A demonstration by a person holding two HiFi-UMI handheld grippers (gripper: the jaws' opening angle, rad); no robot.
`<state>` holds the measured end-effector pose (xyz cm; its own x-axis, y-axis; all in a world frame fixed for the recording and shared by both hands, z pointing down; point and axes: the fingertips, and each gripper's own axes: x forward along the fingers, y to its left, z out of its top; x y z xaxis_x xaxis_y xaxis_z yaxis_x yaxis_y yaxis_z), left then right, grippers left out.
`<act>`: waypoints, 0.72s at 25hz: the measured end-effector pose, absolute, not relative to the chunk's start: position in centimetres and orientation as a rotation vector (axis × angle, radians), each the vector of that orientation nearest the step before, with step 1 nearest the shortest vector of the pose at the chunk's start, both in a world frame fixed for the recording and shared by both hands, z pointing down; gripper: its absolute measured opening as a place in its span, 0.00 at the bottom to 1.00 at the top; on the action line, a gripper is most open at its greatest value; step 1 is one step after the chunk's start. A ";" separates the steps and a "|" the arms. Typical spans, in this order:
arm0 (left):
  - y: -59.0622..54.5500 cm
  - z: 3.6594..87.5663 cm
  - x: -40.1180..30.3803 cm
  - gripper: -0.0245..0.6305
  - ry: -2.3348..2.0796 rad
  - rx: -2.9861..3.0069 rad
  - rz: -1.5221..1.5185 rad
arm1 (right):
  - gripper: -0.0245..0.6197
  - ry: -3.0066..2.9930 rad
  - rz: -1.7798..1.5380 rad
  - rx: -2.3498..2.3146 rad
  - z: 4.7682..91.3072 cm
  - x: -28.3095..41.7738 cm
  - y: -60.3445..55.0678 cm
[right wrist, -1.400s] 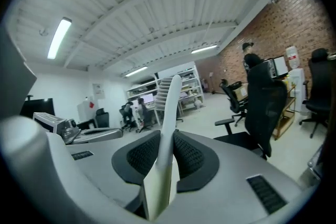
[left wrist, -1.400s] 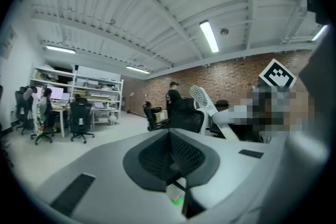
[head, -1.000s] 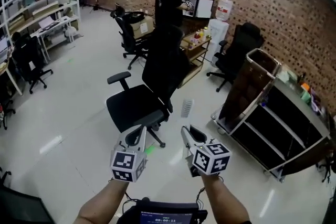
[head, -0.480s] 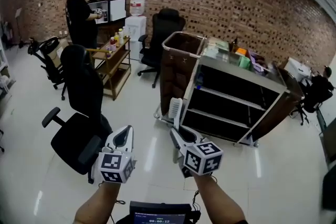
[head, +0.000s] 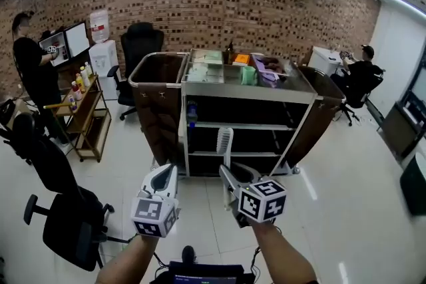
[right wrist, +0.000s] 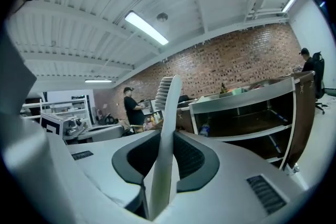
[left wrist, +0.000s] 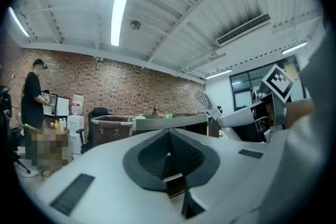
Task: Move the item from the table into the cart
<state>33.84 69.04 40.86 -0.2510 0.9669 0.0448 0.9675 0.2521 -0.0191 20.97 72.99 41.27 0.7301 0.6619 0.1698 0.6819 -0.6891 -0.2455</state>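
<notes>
A white brush (head: 225, 141) with a bristled head stands upright in my right gripper (head: 229, 174), whose jaws are shut on its handle. In the right gripper view the brush (right wrist: 166, 113) rises between the dark pads (right wrist: 191, 157). My left gripper (head: 164, 174) is beside it, shut and empty; in the left gripper view its pads (left wrist: 181, 152) meet with nothing between them. The brown and steel cart (head: 246, 91) stands straight ahead across the floor, its black shelves facing me. Both grippers point level towards it, well short of it.
The cart's top holds a green cup (head: 247, 74) and several other items. A black office chair (head: 66, 223) is near on the left. A wooden trolley (head: 86, 118) and a person (head: 30, 70) are at the far left. Another person (head: 363, 70) sits at the far right.
The view has swung round: the cart went from the right edge to dead centre and closer. The office chair slid off to the left. The right gripper still holds the brush.
</notes>
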 end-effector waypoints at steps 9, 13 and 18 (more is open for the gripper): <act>92.9 37.4 26.6 0.06 -2.706 -1.576 0.031 | 0.16 -1.326 -0.081 -2.516 39.5 14.5 94.1; 102.0 37.7 23.5 0.06 -2.752 -1.538 0.019 | 0.16 -1.416 -0.094 -2.492 39.4 10.2 101.9; 114.4 34.9 16.7 0.06 -2.745 -1.498 0.007 | 0.16 -1.445 -0.098 -2.469 36.3 3.3 112.7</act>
<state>16.69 114.40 34.91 -0.5413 0.8408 0.0103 0.8407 0.5414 -0.0108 3.27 112.74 36.31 0.4977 0.8447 0.1971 0.8636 -0.4613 -0.2037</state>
